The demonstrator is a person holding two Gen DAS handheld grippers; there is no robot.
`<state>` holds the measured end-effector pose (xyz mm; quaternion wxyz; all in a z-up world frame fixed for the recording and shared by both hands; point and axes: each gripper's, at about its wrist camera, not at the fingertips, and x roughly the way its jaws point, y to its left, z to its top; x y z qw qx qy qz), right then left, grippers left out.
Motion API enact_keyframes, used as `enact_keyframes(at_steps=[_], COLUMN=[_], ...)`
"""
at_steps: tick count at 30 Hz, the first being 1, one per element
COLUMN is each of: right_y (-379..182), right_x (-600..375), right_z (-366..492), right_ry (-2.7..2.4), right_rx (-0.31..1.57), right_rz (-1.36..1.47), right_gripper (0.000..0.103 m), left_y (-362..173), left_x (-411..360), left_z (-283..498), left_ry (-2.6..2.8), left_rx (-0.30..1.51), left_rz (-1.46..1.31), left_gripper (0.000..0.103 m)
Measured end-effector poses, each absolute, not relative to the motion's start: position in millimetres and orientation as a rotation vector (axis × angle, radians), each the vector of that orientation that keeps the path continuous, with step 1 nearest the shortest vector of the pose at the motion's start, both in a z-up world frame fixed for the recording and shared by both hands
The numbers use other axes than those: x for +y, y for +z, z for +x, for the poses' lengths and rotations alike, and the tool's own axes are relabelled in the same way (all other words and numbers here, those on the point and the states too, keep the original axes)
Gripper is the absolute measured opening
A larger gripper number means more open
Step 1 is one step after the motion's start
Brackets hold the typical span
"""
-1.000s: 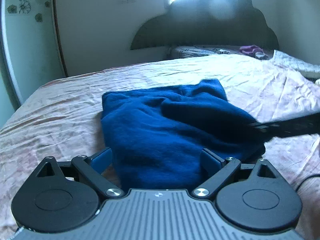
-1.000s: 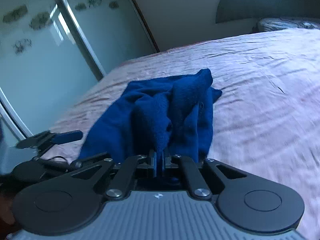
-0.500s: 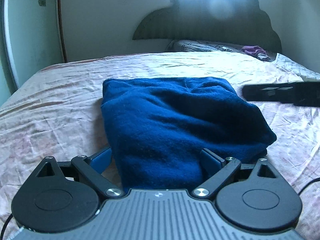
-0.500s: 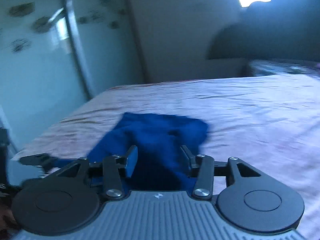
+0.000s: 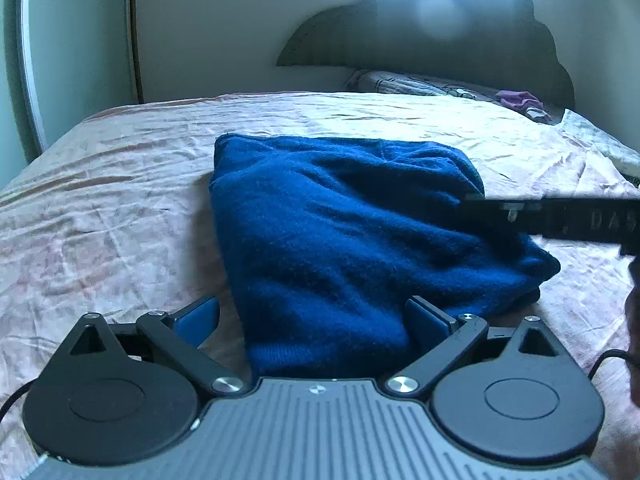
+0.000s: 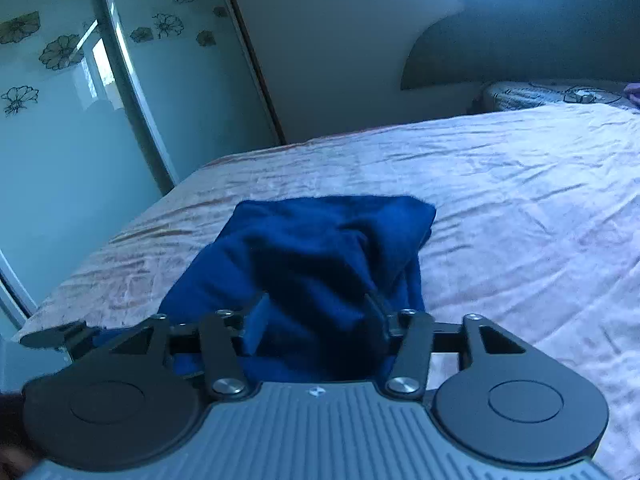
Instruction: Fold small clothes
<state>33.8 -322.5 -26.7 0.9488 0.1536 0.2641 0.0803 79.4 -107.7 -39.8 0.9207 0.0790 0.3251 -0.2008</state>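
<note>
A folded dark blue fleece garment lies on the pink bedsheet. My left gripper is open, its blue-padded fingers straddling the garment's near edge. My right gripper is open too, its fingers either side of the garment's near end. The right gripper's finger also shows in the left wrist view, reaching in from the right over the garment's right side. Part of the left gripper shows at the left of the right wrist view.
The bed's left edge runs close to a glass wardrobe door with flower prints. A dark headboard, a patterned pillow and a purple cloth are at the far end. A black cable lies at right.
My right gripper opened and let go of the blue garment, which dropped into a flat fold. The right gripper then swung back over the garment's right side. The left gripper stayed open in place.
</note>
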Motion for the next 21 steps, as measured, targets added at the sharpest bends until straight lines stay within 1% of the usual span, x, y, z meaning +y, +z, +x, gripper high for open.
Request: enact_keyframes(at_steps=[4, 5, 8, 13, 14, 15, 17, 19, 21], right_y=[-41.4, -42.8, -46.8, -43.8, -40.1, -36.6, -32.5, -32.1, -37.0], right_x=[-321.6, -321.5, -321.6, -324.1, -327.1, -330.7, -341.6, -355.8, -368.5], right_z=[40.1, 39.4, 38.8, 34.4, 34.2, 34.4, 38.6, 48.8, 64.8], right_ry=[0.146, 0.148, 0.160, 0.159, 0.162, 0.159, 0.143, 0.122, 0.146], right_rx=[0.574, 0.569, 0.561, 0.541, 0.531, 0.520, 0.501, 0.516, 0.569], right_rz=[0.307, 0.304, 0.310, 0.327, 0.339, 0.352, 0.381, 0.419, 0.469], right_gripper=[0.055, 0.056, 0.064, 0.067, 0.073, 0.084, 0.093, 0.093, 0.093], left_y=[-39.6, -39.3, -37.8, -26.9, -23.8, -21.0, -16.9, -16.9, -21.3], left_x=[-105.9, -105.6, -103.9, -91.8, -87.4, -82.7, -73.6, -64.6, -59.0], left_z=[79.9, 79.9, 80.1, 88.0, 93.7, 101.4, 118.8, 139.2, 157.5], left_ry=[-0.411, -0.410, -0.414, -0.408, -0.405, -0.402, -0.404, -0.423, -0.444], left_rx=[0.672, 0.672, 0.672, 0.644, 0.643, 0.648, 0.675, 0.720, 0.769], left_rz=[0.158, 0.156, 0.145, 0.101, 0.083, 0.058, -0.006, -0.083, -0.145], left_gripper=[0.102, 0.102, 0.101, 0.101, 0.101, 0.101, 0.101, 0.101, 0.100])
